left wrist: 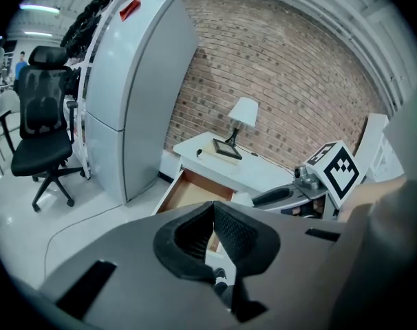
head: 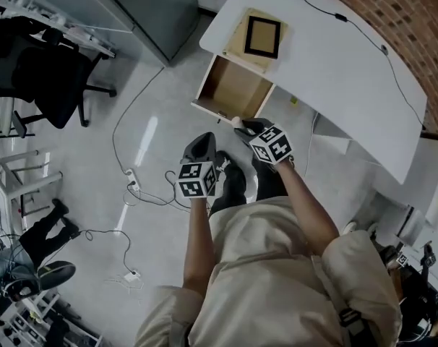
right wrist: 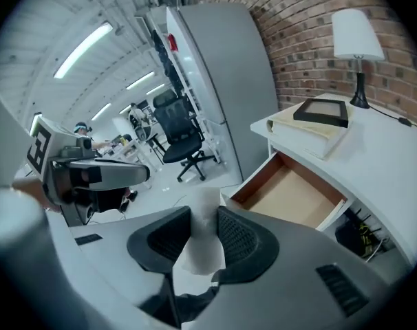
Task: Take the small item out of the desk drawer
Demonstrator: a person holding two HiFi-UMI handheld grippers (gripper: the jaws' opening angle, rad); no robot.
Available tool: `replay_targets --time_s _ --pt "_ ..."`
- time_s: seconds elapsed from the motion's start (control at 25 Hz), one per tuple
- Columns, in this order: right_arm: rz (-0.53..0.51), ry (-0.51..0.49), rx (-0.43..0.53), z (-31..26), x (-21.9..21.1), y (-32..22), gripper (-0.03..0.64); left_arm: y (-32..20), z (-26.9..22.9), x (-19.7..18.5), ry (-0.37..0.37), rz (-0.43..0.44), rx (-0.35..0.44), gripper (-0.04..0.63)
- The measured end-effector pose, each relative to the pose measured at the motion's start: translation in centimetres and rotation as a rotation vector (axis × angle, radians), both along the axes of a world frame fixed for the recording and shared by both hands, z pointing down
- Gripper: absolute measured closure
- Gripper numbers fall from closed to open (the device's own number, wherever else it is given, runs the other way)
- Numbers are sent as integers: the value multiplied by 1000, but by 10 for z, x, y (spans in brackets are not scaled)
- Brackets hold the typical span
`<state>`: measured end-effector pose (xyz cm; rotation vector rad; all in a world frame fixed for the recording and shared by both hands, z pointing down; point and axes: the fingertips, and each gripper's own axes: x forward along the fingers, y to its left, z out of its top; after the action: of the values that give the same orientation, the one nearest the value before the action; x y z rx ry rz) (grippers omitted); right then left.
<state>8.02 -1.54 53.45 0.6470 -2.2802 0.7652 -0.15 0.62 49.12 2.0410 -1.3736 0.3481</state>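
The desk (head: 335, 71) is white and its drawer (head: 233, 89) is pale wood-brown inside. The picture frame (head: 263, 37) is black round a tan middle, and the book (head: 237, 45) beneath it is cream. The lamp (right wrist: 356, 36) has a white shade and a black stem. The wall (head: 400, 13) is red-brown brick with pale joints. The cabinet (left wrist: 136, 95) is light grey with a red tag (left wrist: 129, 8), the office chair (head: 53, 78) is black, and the floor (head: 154, 136) is a glossy pale grey. The left gripper (head: 201, 144) and right gripper (head: 242, 125) are dark grey, with black, finely gridded pads (right wrist: 239, 239). Each marker cube (head: 198, 179) carries black squares on white. The small item (right wrist: 198, 246) is white, and the person's top (head: 277, 280) is beige
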Motion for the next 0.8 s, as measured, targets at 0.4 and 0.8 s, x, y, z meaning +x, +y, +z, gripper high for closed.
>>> replay_targets --time_s 0.4,0.8 --pt "133 -170 -3 -41 -1 -1 471 0 -23 -5 -28 34 11 578" --pt "190 -279 23 -68 -14 5 471 3 -45 2 -36 66 55 578"
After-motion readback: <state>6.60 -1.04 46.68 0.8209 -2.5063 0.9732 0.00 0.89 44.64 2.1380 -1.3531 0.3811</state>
